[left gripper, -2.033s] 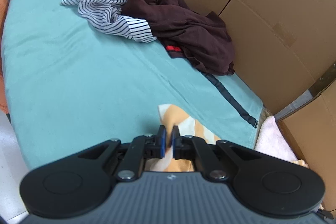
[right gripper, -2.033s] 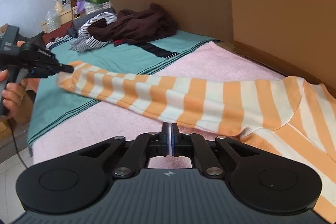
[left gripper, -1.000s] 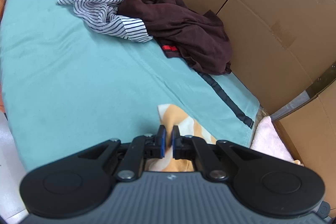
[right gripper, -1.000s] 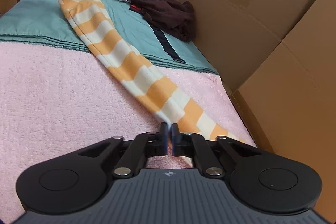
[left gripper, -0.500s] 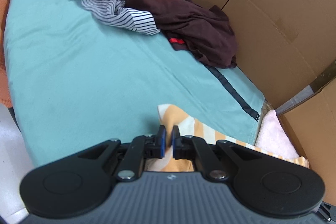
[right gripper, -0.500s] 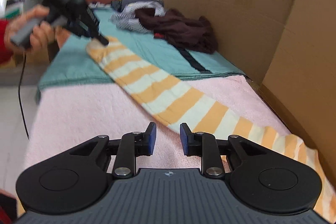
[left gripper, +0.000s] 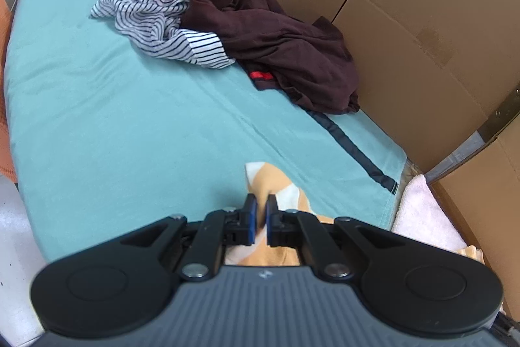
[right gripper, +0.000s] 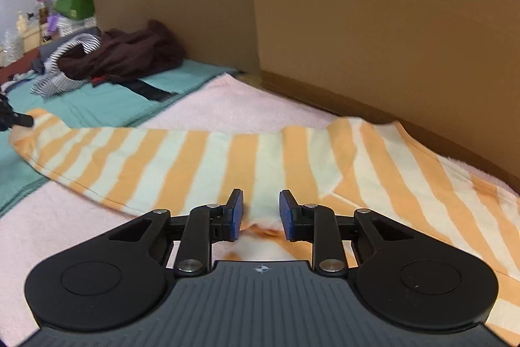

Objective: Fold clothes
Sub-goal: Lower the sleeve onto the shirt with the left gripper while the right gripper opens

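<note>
Both wrist cameras low over the bed, angled downward, sharing the orange striped garment (right gripper: 201,158) and cardboard wall (left gripper: 406,31)

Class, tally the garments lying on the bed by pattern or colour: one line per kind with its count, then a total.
Orange-and-cream striped garment: 1
Black-and-white striped garment: 1
Dark brown garment: 1
Total: 3

Left tongs (left gripper: 259,210) clamped tight on the cuff of the orange-striped sleeve (left gripper: 273,181), low over the teal sheet (left gripper: 130,119). Up at twelve o'clock a striped shirt (left gripper: 162,18) touches a maroon garment (left gripper: 279,41) against the cardboard wall (left gripper: 422,21).
</note>
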Available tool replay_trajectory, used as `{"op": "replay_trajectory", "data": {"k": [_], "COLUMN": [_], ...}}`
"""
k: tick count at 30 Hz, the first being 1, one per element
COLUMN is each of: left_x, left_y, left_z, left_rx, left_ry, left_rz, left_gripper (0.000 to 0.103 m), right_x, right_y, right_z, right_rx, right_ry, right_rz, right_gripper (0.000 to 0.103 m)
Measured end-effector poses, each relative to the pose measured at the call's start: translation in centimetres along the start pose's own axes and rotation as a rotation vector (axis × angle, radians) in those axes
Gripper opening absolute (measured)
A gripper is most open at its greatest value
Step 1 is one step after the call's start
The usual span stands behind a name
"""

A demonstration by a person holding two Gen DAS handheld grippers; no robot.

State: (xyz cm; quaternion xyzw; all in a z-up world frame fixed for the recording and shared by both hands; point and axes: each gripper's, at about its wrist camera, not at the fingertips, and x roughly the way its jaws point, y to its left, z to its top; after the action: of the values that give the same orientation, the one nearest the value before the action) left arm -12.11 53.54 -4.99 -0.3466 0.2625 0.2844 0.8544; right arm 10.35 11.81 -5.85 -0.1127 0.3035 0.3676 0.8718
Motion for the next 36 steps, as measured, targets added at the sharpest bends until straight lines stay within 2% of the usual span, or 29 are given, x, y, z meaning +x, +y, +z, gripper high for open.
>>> {"op": "replay_trajectory", "data": {"k": [2, 4, 6, 10, 15, 18, 25, 32, 36], "left_x": [-0.4, -0.8, -1.1, -1.4, -0.5, 0.8, 2.6, 5.2, 6.4], "left_y": [-0.9, -1.6, -2.2, -4.4, -10.3, -14.4, -24.6, -31.5, -35.0], "left_z": [0.0, 0.0, 0.0, -0.1, -2.1, -4.2, -11.0, -16.4, -18.8], "left_rx": [0.022, 0.042, 0.05, 0.073, 0.135, 0.159, 0.261, 0.305, 0.353], "left_ry": [-0.017, -0.031, -0.041, -0.046, -0.025, 0.021, 0.1, 0.213, 0.26], "left_rz": [0.003, -0.001, -0.009, -0.052, -0.138, -0.202, -0.372, -0.477, -0.488], "left_gripper": [0.0, 0.0, 0.0, 0.0, 0.0, 0.0, 0.0, 0.0, 0.0], "right_x": [-0.8, -2.9, -4.2, -6.3, -8.4, -9.5, -9.7, -10.7, -11.2], "right_y": [-0.7, -1.9, -3.3, -6.0, -9.7, -11.3, -12.4, -13.6, -14.2], "right_z": [-0.1, -0.2, -1.1, -3.6, -7.5, -8.6, -9.0, -9.4, -9.5], "right_rx": [0.01, 0.088, 0.104, 0.116, 0.229, 0.342, 0.441, 0.504, 0.522], "right_ry": [-0.017, -0.089, -0.091, -0.082, -0.09, -0.182, -0.246, -0.289, -0.313], "right_rz": [0.036, 0.046, 0.008, -0.069, -0.007, 0.062, 0.098, 0.089, 0.103], "right_gripper": [0.025, 0.028, 0.04, 0.04, 0.04, 0.04, 0.04, 0.04, 0.04]}}
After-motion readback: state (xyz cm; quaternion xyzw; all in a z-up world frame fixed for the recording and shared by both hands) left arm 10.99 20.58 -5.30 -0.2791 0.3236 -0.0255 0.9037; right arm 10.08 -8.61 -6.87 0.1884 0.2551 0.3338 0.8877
